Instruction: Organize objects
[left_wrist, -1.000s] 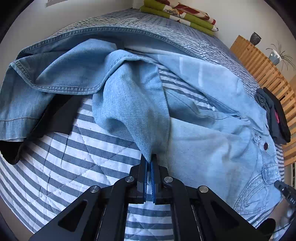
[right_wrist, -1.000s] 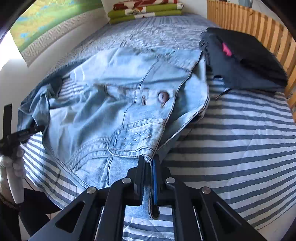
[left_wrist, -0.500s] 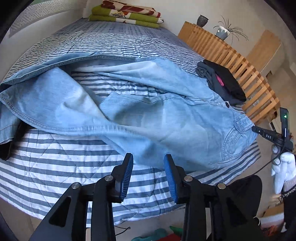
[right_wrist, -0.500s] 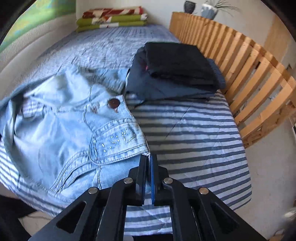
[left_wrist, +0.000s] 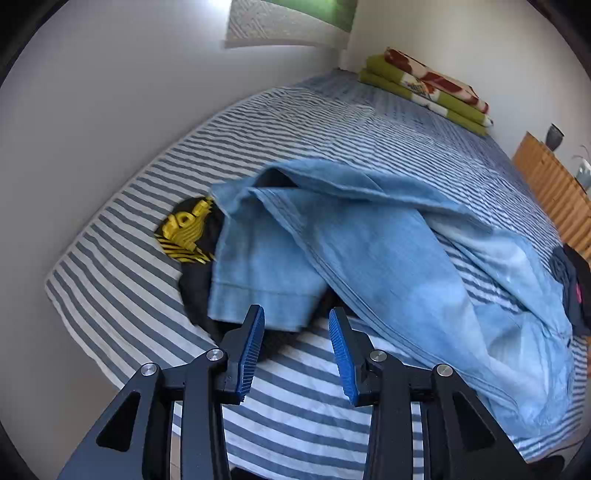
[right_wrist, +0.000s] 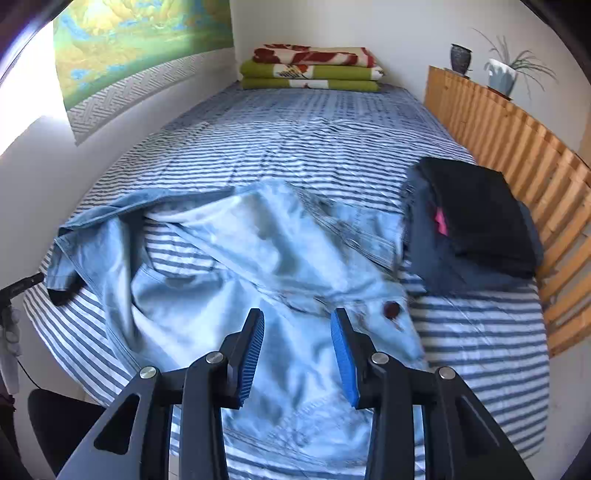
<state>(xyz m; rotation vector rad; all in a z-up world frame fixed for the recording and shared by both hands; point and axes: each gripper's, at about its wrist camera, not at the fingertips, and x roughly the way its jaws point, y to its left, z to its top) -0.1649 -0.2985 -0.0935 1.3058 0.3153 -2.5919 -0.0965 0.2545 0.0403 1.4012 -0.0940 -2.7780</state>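
On the striped bed (right_wrist: 295, 140), the jeans (right_wrist: 258, 266) lie flat in the middle. My left fingers (left_wrist: 296, 349) are apart and empty. My right fingers (right_wrist: 297, 349) are opening, holding nothing. Dark clothes (right_wrist: 476, 221) sit at three o'clock.

Light blue denim jeans (right_wrist: 236, 280) on blue-and-white striped bedspread (right_wrist: 295, 147), yellow-printed black garment (left_wrist: 188, 236)

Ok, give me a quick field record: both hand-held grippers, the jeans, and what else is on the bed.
left hand-held gripper: open, empty
right hand-held gripper: opening, nothing between its pads
jeans: light blue, spread crumpled across striped bed
black garment with yellow print: partly under jeans
dark folded clothes: stacked by wooden rail
folded blankets: far end
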